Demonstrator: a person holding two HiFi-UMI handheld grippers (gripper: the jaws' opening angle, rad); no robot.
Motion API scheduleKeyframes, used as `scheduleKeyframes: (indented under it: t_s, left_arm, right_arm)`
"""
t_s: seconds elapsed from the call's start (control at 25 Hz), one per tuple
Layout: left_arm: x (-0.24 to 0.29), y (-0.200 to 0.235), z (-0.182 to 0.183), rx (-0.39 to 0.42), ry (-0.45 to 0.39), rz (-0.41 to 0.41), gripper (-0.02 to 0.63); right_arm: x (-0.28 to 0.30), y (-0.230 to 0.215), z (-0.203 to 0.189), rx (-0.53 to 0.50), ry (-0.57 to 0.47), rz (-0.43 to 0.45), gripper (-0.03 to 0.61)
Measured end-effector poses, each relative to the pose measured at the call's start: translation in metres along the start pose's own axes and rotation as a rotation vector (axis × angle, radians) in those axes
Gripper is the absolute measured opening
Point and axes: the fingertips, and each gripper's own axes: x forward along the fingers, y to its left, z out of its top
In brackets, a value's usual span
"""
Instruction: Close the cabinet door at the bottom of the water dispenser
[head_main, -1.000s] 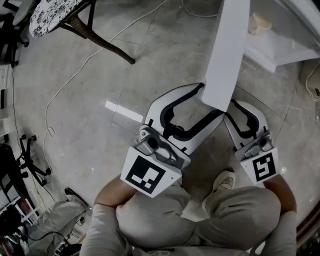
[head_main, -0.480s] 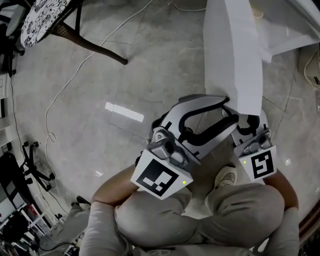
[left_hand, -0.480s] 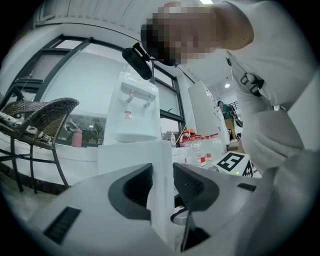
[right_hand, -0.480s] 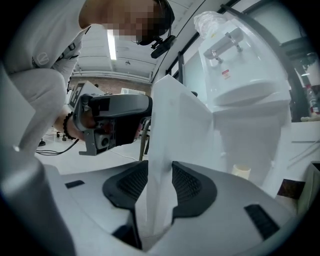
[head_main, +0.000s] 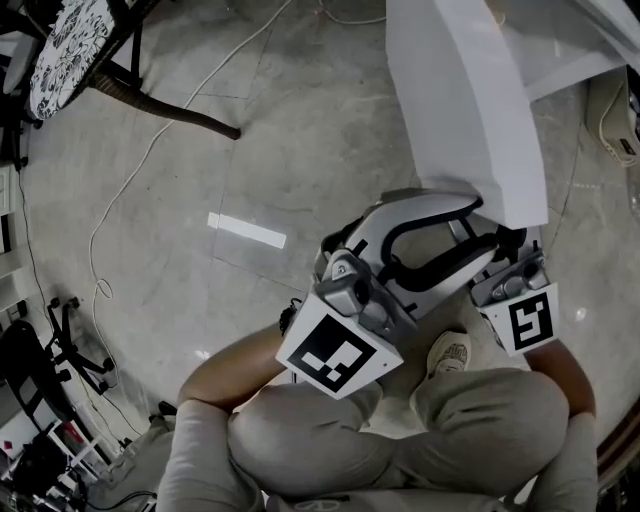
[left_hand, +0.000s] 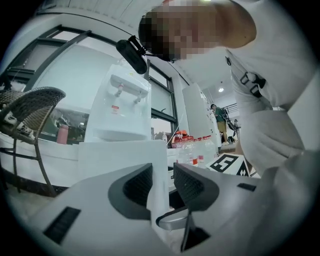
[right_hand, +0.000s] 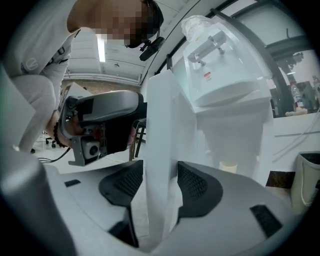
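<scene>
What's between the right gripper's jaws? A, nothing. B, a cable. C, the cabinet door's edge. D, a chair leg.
C: the door edge stands between the right gripper's pads, which are opening and not pressing it.
</scene>
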Motion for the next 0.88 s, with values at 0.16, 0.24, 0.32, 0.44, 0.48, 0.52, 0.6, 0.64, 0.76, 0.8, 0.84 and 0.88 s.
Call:
scheduleKeyframes:
  t_s: [0.16,0.24,0.32,0.44,0.48,0.52,0.6,0.64,0.76,0.8,0.84,0.88]
  left_arm:
    - [0.008,-0.003,-0.004,-0.019,0.006,-0.016,0.136]
    - [0.007,-0.004,-0.007,-0.028,0.002,-0.017,0.132]
    - [0.003,-0.002,-0.010,-0.022,0.002,-0.007,0.112]
    - [0.000,0.006,-0.022,-0.025,0.030,0.036,0.073]
    - [0.000,0.009,-0.026,-0.027,0.041,0.052,0.056]
    - [0.000,0.012,-0.029,-0.028,0.051,0.067,0.037]
    - [0.002,0.016,-0.036,-0.027,0.071,0.084,0.018]
    - [0.004,0.017,-0.039,-0.026,0.080,0.087,0.015]
    - [0.008,0.017,-0.043,-0.023,0.095,0.086,0.015]
    - [0.010,0.016,-0.044,-0.022,0.098,0.083,0.015]
    - [0.013,0.014,-0.044,-0.019,0.100,0.077,0.015]
    - [0.015,0.013,-0.044,-0.015,0.102,0.070,0.015]
  right_arm:
    - [-0.004,-0.012,0.004,-0.003,-0.033,-0.026,0.206]
    - [-0.006,-0.016,0.004,-0.010,-0.046,-0.029,0.206]
    - [-0.009,-0.020,0.004,-0.010,-0.051,-0.033,0.206]
    - [-0.017,-0.030,0.001,-0.012,-0.060,-0.057,0.202]
    - [-0.020,-0.035,0.000,-0.013,-0.064,-0.073,0.200]
    - [-0.024,-0.041,0.000,-0.014,-0.067,-0.092,0.197]
    - [-0.030,-0.053,-0.001,-0.013,-0.069,-0.132,0.190]
    - [-0.033,-0.058,-0.002,-0.011,-0.069,-0.151,0.187]
    - [-0.041,-0.073,-0.003,-0.004,-0.073,-0.195,0.186]
    - [-0.043,-0.077,-0.003,-0.005,-0.073,-0.207,0.186]
    - [-0.045,-0.081,-0.004,-0.006,-0.073,-0.218,0.184]
    - [-0.047,-0.086,-0.004,-0.007,-0.073,-0.228,0.184]
